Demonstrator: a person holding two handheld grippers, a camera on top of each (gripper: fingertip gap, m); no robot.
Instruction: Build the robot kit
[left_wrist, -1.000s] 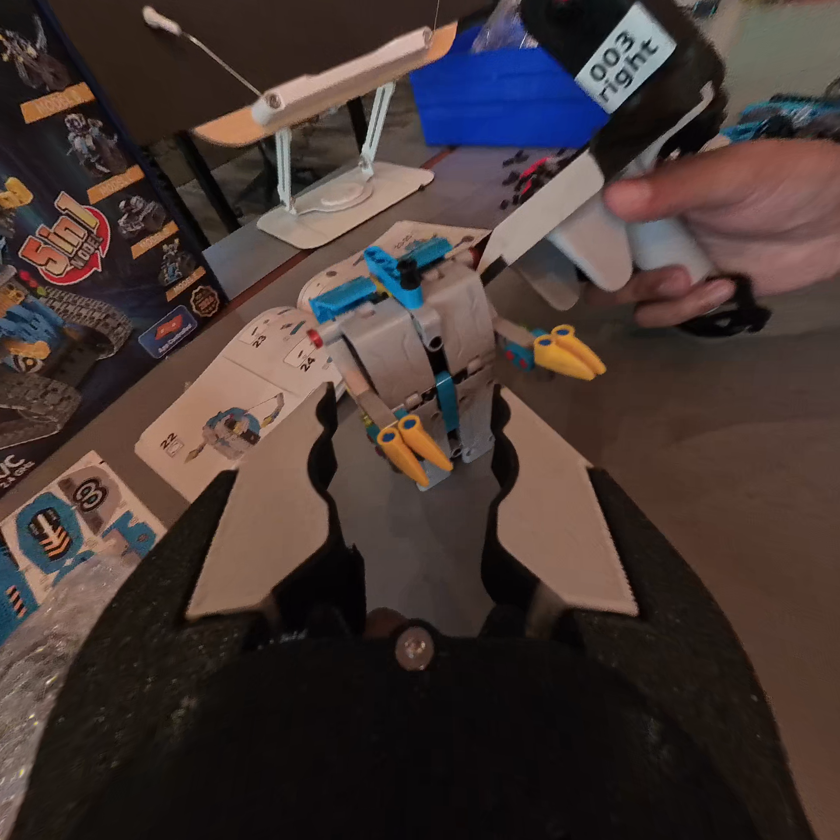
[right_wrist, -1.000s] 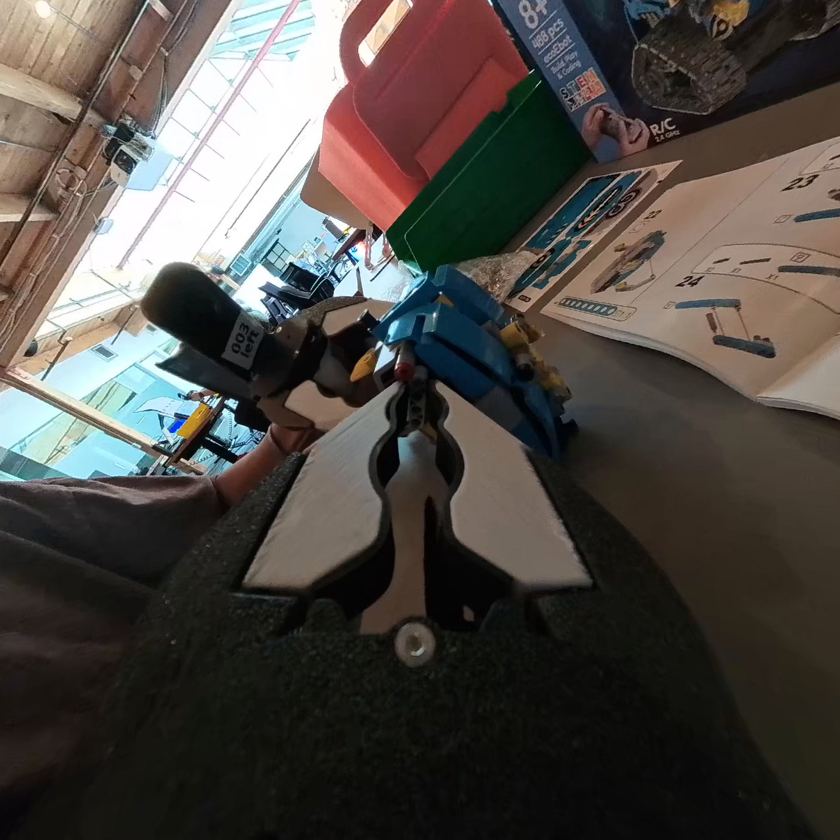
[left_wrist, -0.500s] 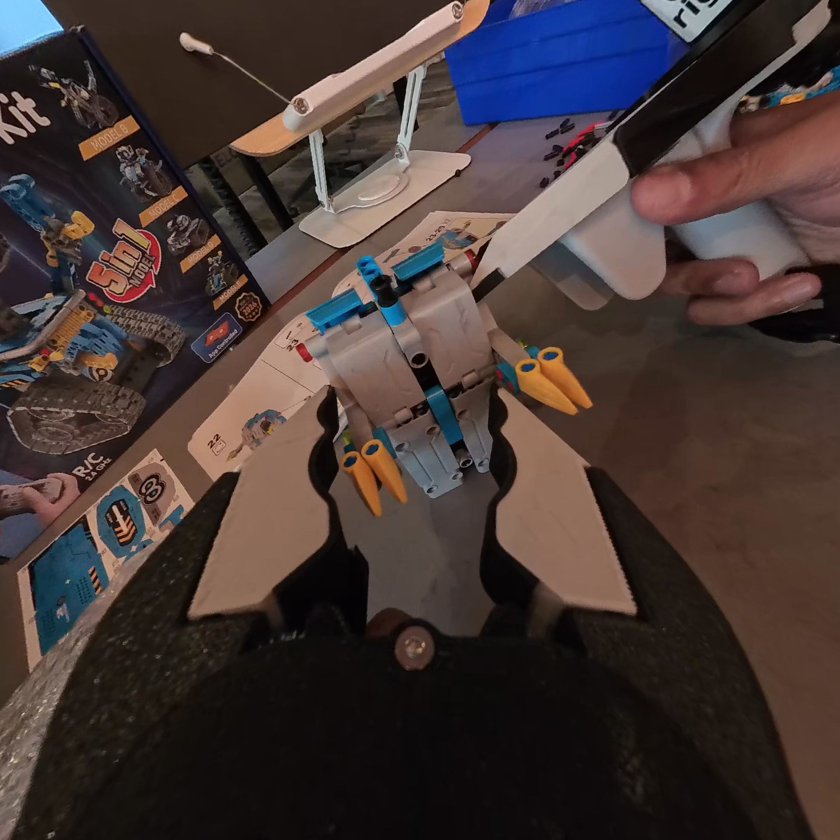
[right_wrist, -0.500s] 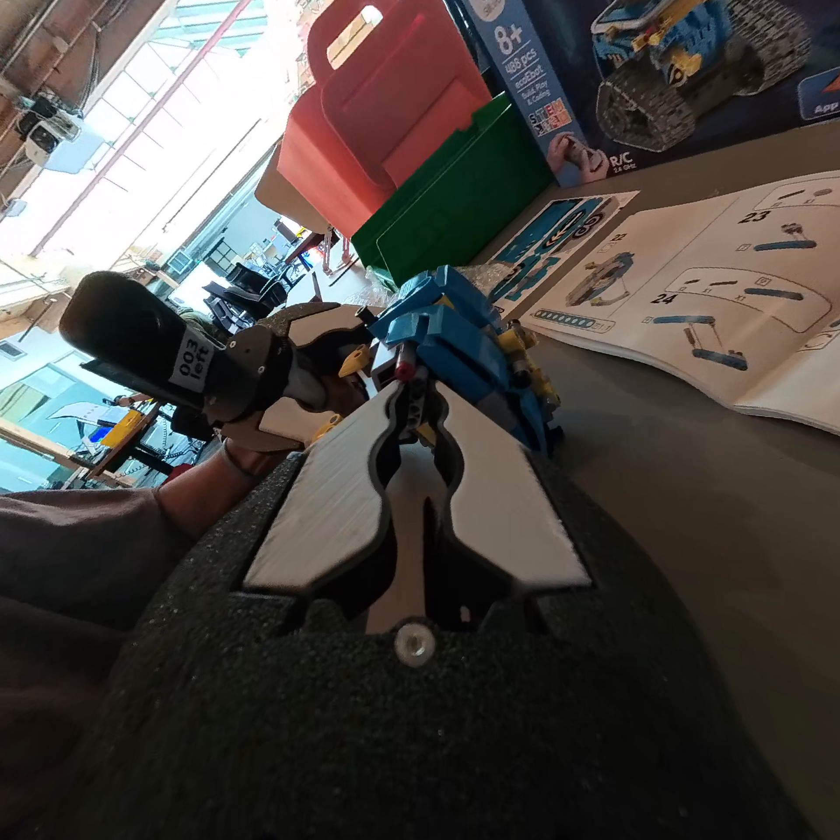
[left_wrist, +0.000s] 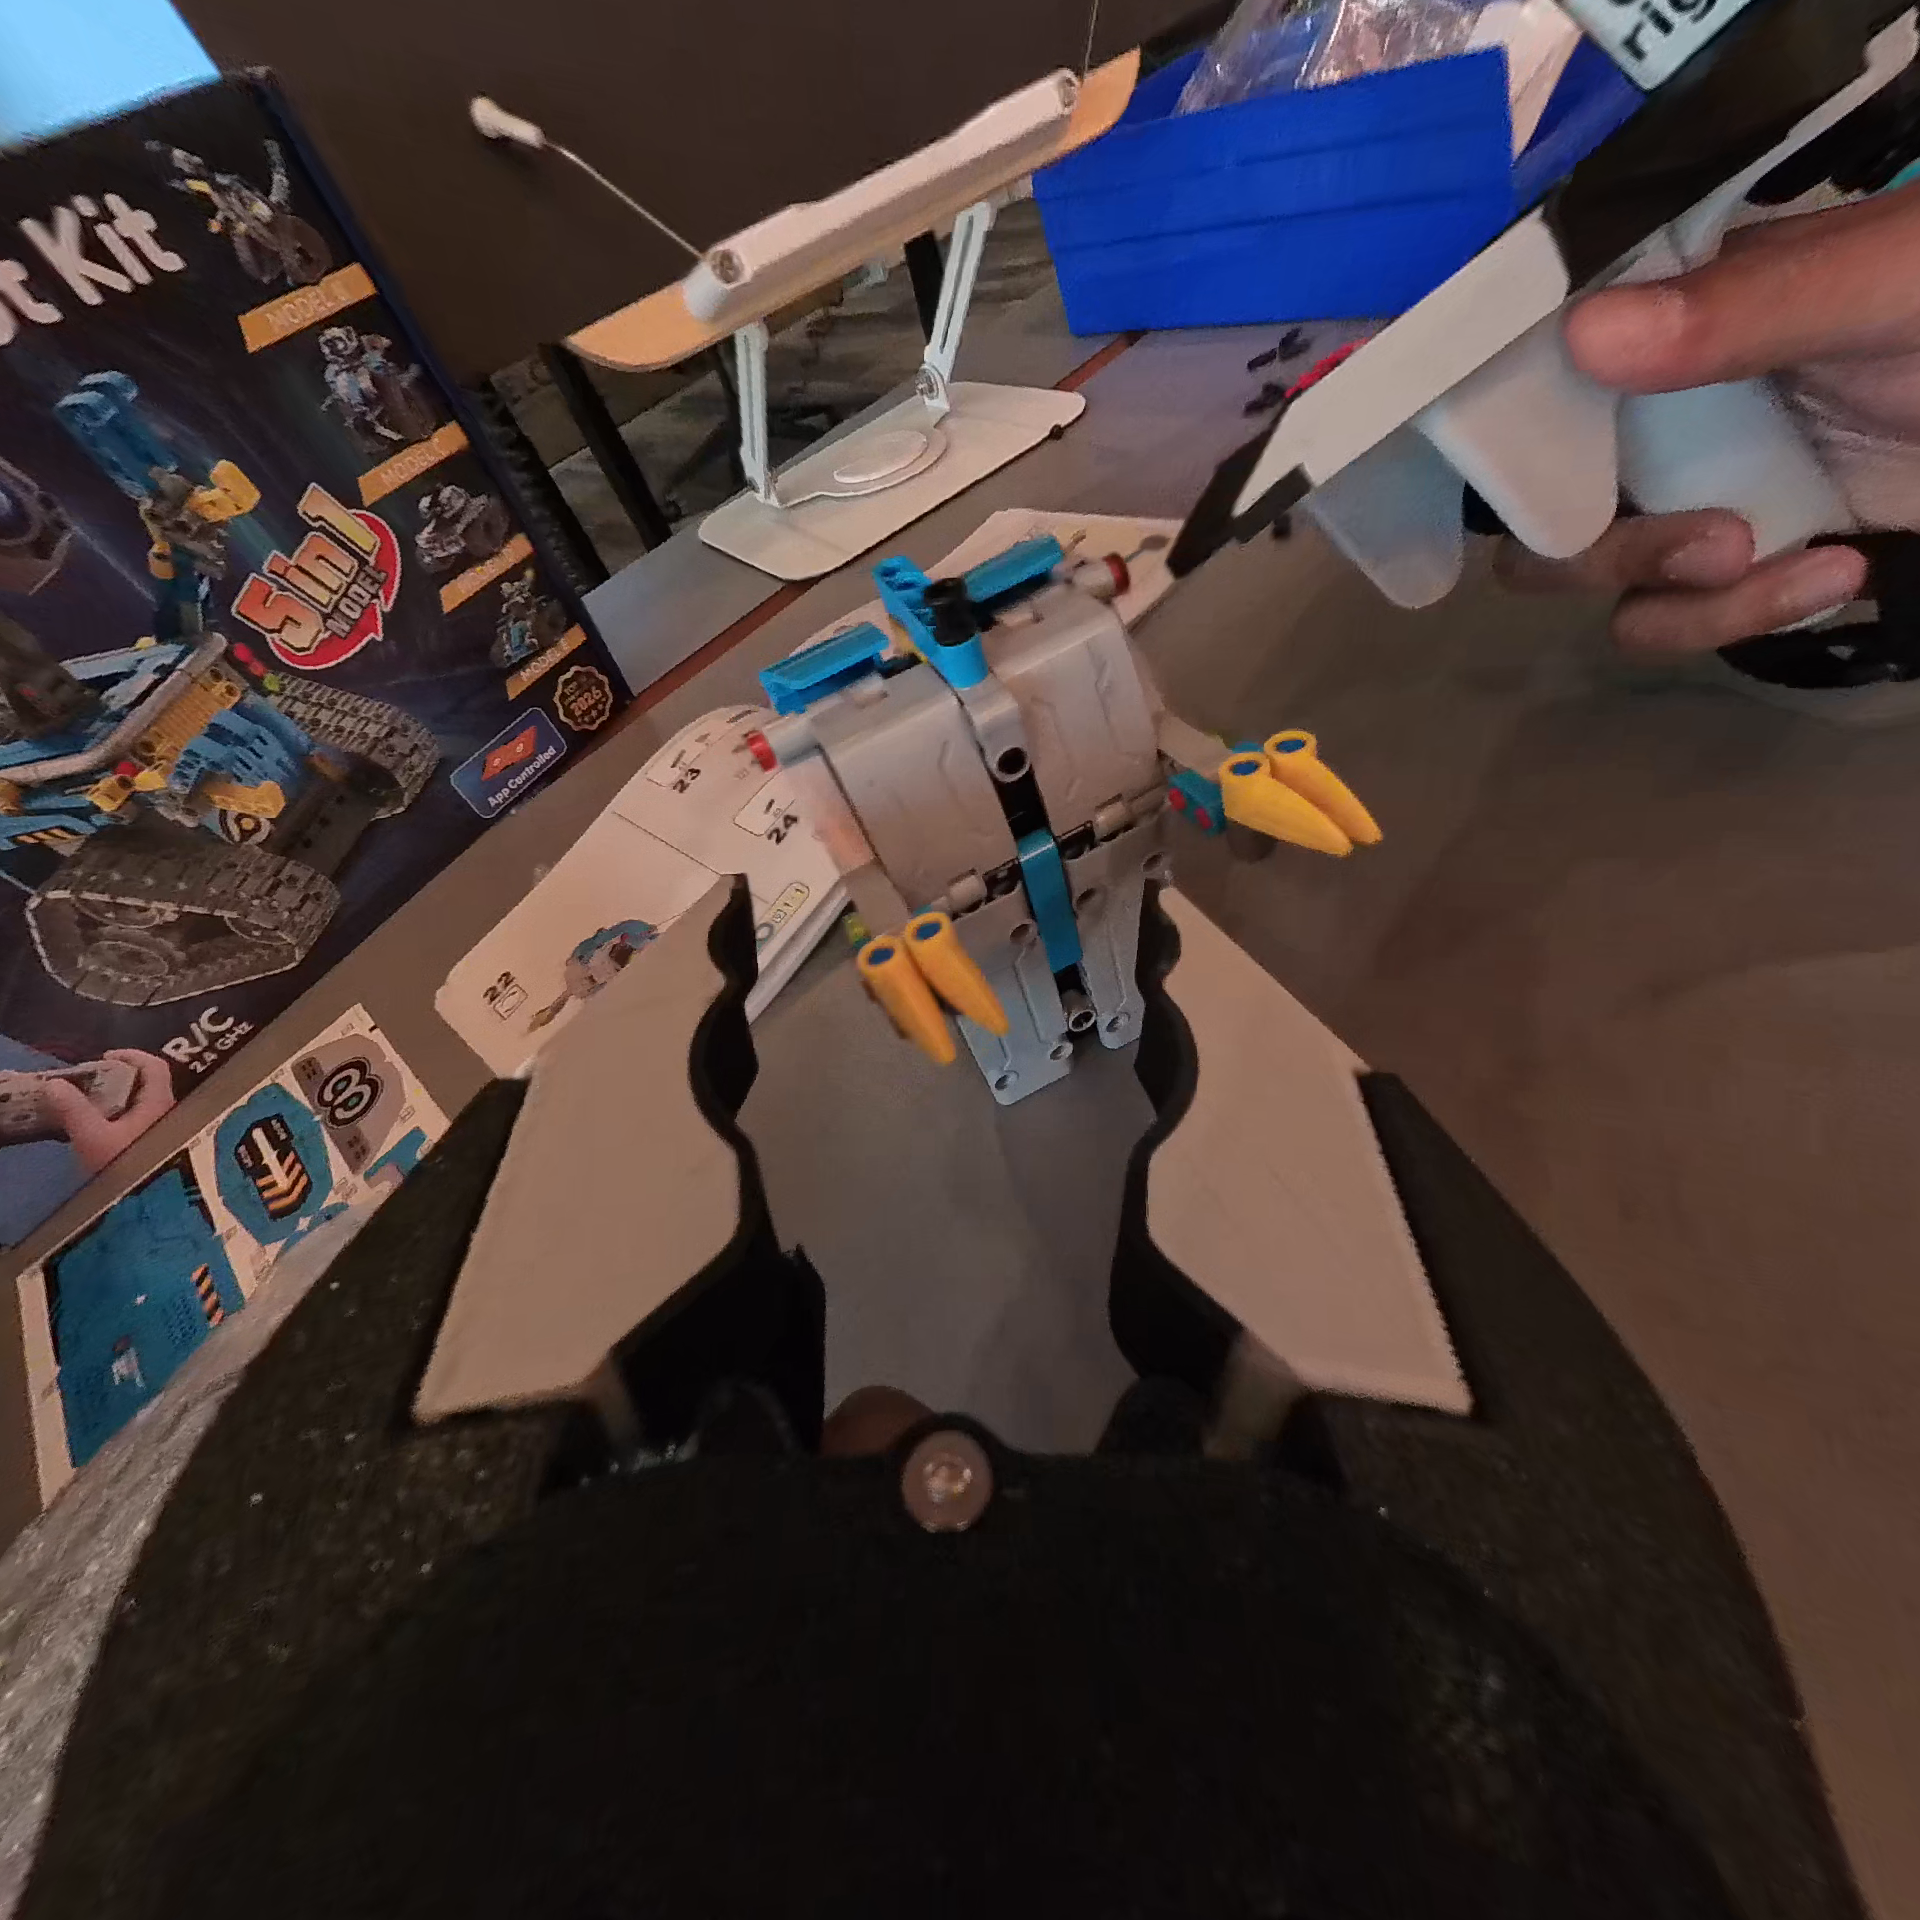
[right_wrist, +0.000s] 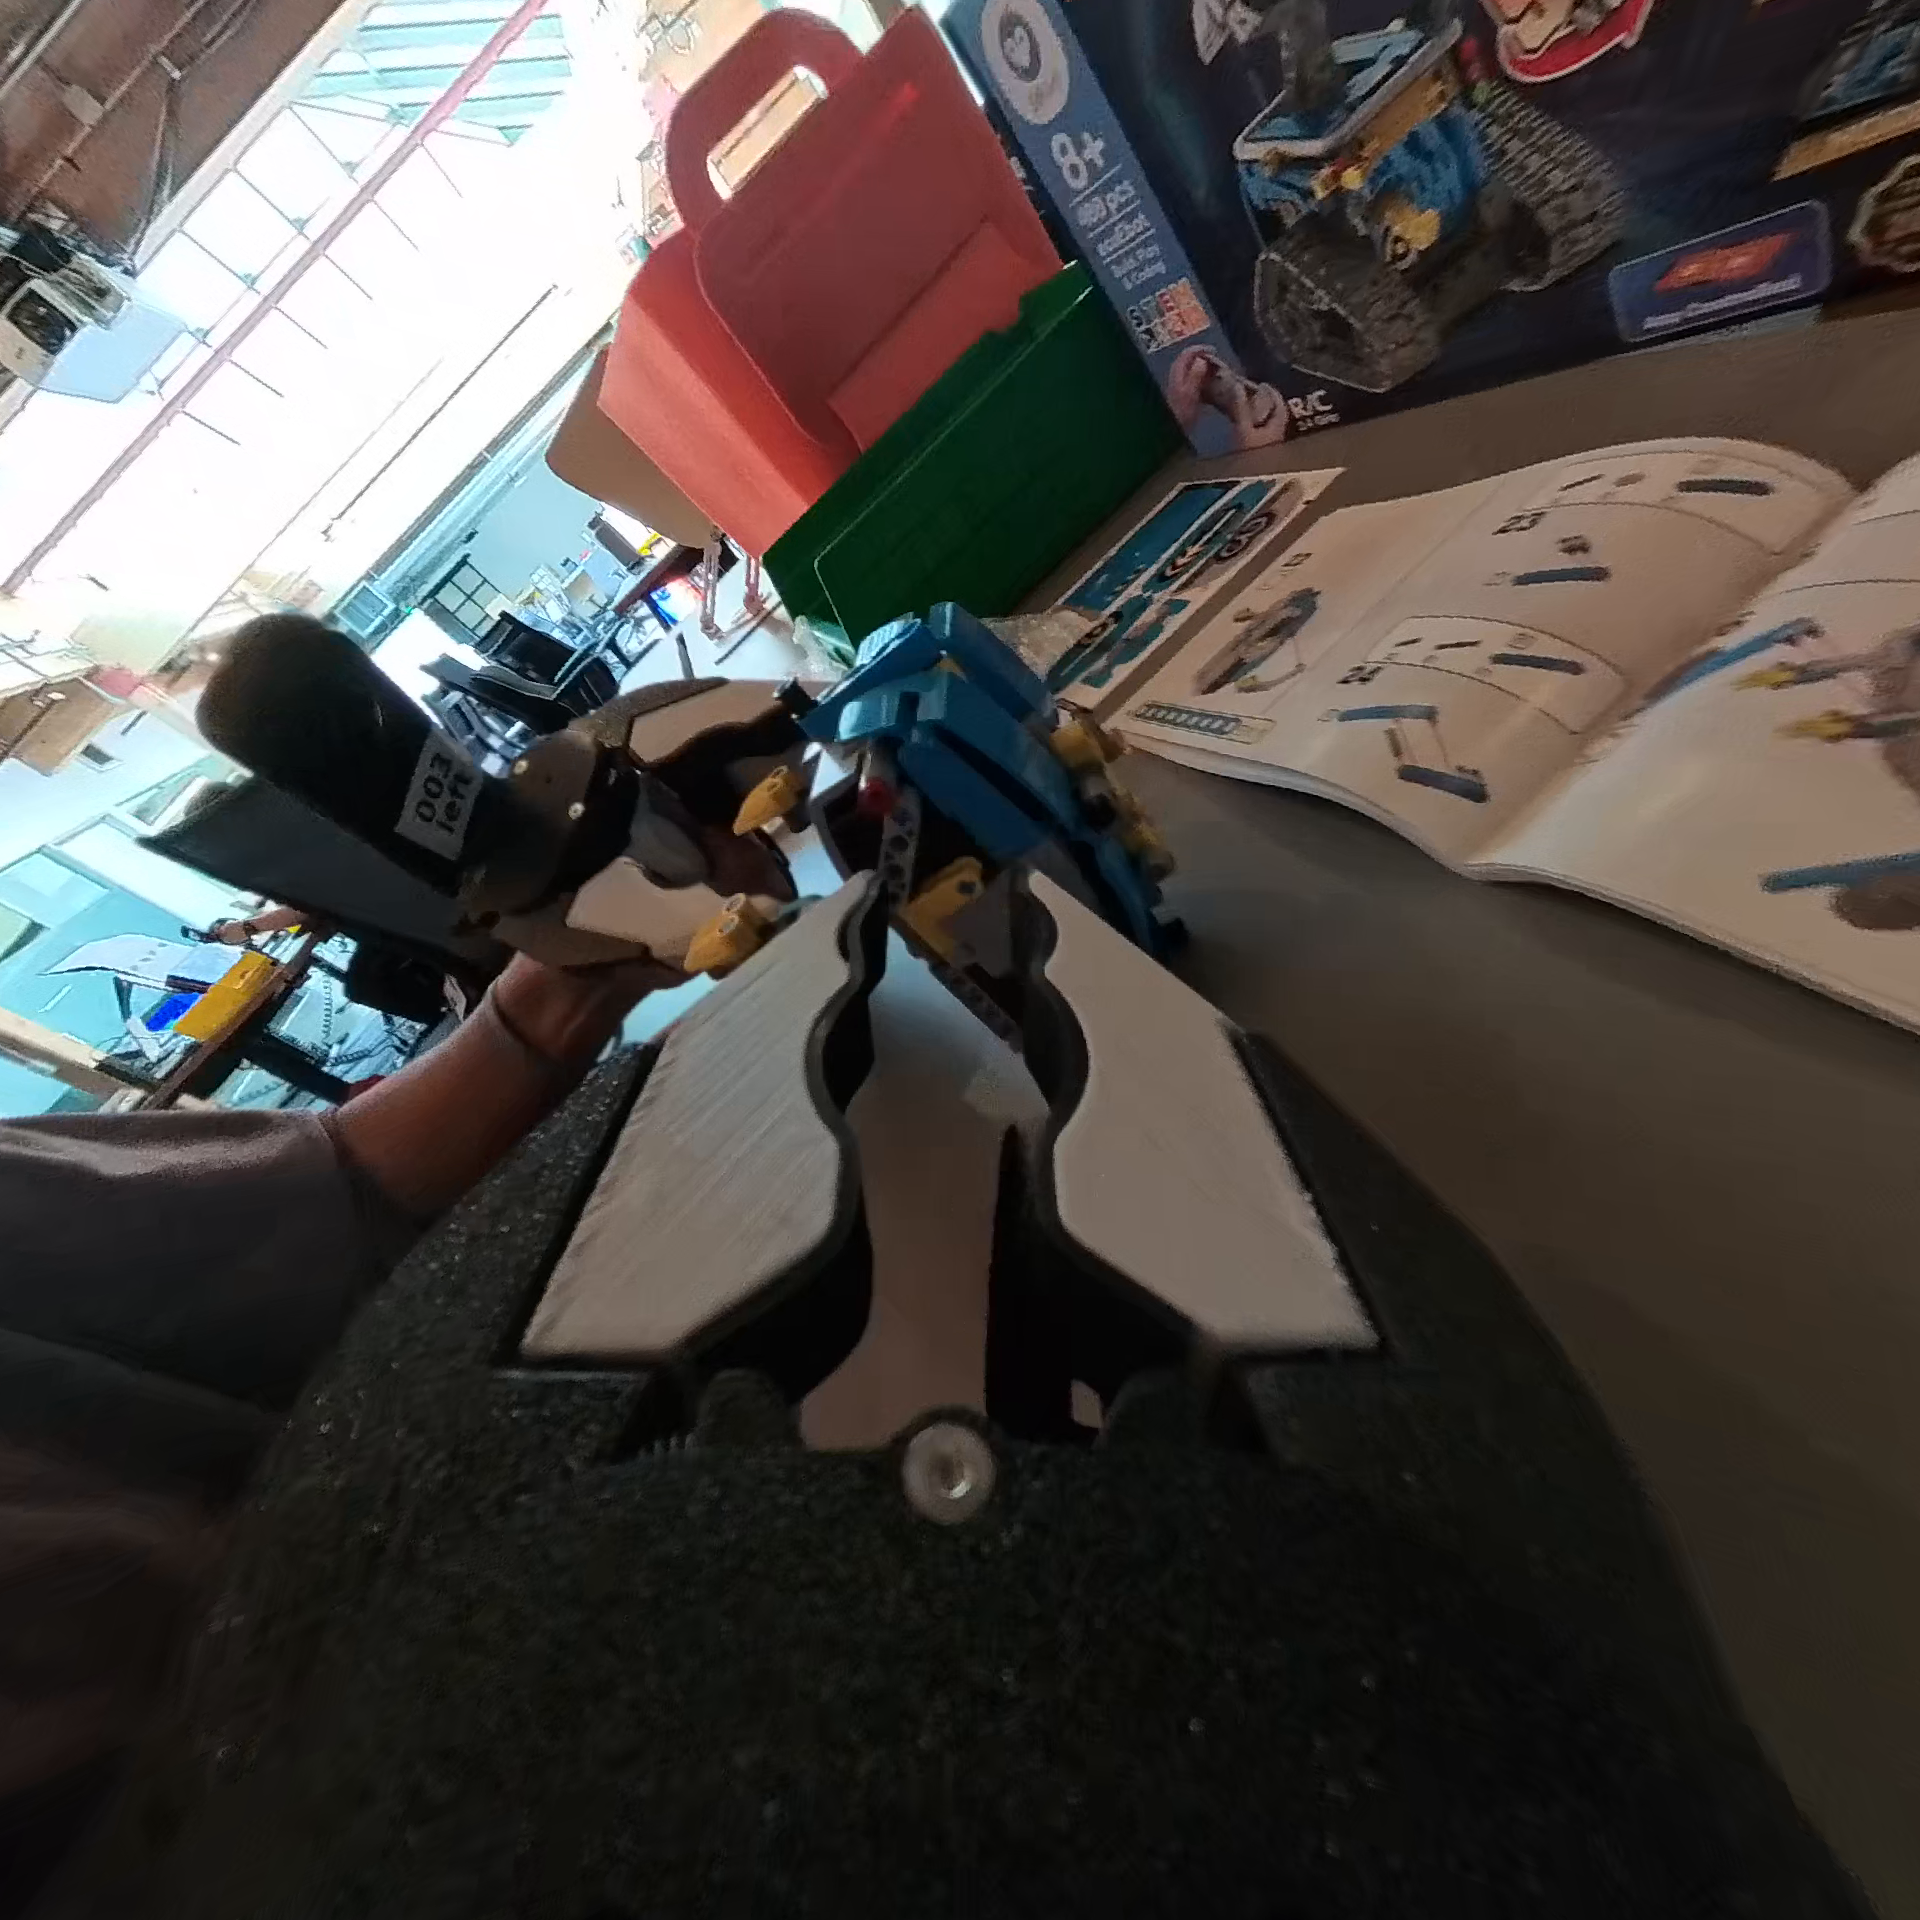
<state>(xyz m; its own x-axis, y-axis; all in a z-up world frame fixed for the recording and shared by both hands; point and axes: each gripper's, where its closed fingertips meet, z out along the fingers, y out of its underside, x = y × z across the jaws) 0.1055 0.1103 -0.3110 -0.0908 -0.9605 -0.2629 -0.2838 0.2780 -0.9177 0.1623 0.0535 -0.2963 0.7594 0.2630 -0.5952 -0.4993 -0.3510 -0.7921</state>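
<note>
Grey table, toy model between my two open grippers.

Black foam and pale fingers of my left gripper (left_wrist: 940, 899) stand wide apart around the lower end of the grey, blue and yellow-clawed brick-built model (left_wrist: 987, 769). The far finger looks to be touching its grey panel and the near one is clear of it, so nothing is clamped. The model seems to rest tilted on the grey table (left_wrist: 1558, 1039). My right gripper (right_wrist: 951, 894), pinched shut on the red-tipped pin at the model's top half a second ago, now has its fingers parted and its tip drawn just off that pin. Beyond the model lies the open white instruction booklet (left_wrist: 623, 935), with a blue sticker sheet (left_wrist: 208, 1195) to its left. Farther back stand the dark printed kit box (left_wrist: 260, 571), a white desk stand (left_wrist: 883, 457) and a blue plastic bin (left_wrist: 1278, 197).
</note>
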